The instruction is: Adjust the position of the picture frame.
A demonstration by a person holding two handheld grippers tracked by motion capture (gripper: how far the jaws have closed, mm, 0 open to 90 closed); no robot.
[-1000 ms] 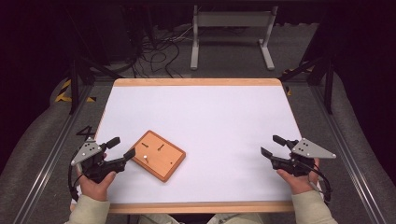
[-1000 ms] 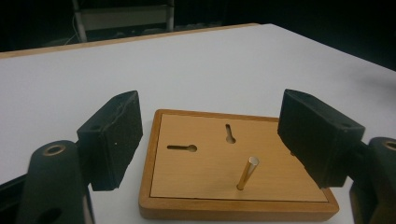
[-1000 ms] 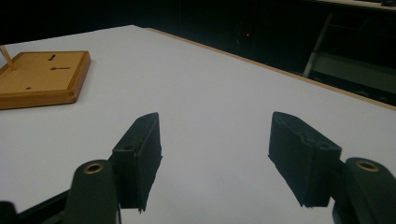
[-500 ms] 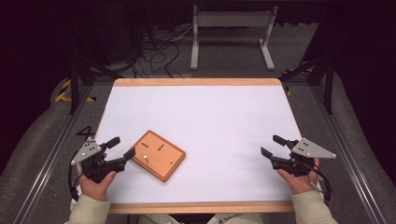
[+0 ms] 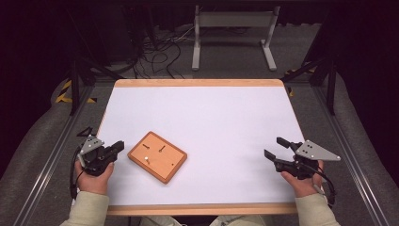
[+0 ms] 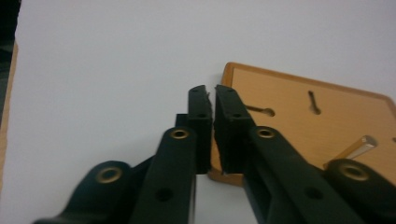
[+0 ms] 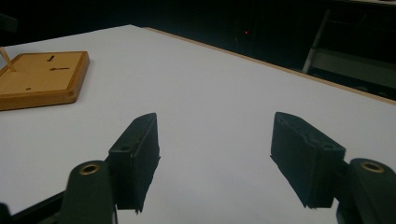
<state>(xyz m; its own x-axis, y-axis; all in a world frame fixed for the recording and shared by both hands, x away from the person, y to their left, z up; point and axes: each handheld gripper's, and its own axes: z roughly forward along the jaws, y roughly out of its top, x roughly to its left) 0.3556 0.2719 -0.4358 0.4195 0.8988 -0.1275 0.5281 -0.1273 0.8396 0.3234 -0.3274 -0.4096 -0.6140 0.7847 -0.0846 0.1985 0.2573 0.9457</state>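
Observation:
A flat wooden board [image 5: 157, 156] with slots and a small upright peg [image 5: 147, 158] lies on the white tabletop [image 5: 207, 117], left of centre. My left gripper [image 5: 118, 146] sits just left of the board, pointing at its near-left corner. In the left gripper view its jaws [image 6: 210, 93] have just been closing and now stand together with nothing between them, the board [image 6: 317, 126] right behind their tips. My right gripper [image 5: 275, 147] rests near the table's right front edge, far from the board. Its jaws [image 7: 215, 140] are open and empty, and the board [image 7: 42, 79] lies off to the left.
The table has a wooden rim [image 5: 197, 83]. Metal rails [image 5: 51, 155] run along both sides. Behind the table, cables [image 5: 155, 52] and a grey metal stand [image 5: 233, 28] sit on the dark floor.
The left gripper's jaws have gone from wide open to shut, and that hand has edged slightly toward the board. The right gripper and the board have not moved.

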